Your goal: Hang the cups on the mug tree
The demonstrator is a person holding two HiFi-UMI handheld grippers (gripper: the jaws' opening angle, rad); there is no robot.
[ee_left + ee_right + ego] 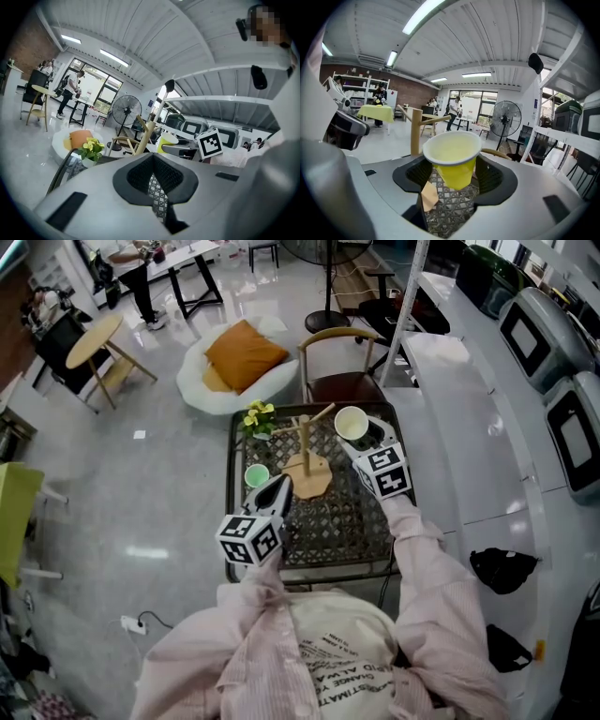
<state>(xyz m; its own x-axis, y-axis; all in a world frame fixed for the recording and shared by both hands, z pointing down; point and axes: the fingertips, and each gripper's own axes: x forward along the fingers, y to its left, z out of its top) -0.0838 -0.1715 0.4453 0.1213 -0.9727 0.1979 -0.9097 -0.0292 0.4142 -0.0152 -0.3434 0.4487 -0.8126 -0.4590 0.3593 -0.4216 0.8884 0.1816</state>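
Right gripper (452, 174): clamped on the yellow cup (452, 157), just right of the mug tree (307, 442).
Left gripper (152, 161): jaws together, empty, near the green cup (256, 474).
Care: I should ease the cup onto a free peg without nudging the tree.

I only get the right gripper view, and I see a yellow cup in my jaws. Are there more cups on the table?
Observer: Yes, one green cup stands on the table, left of the mug tree in the head view.
Operator: Is any cup hanging on the tree?
Observer: No. The head view shows all its pegs bare, so your yellow cup would be the first.
Operator: What about my other gripper?
Observer: The left gripper has its jaws together with nothing between them.
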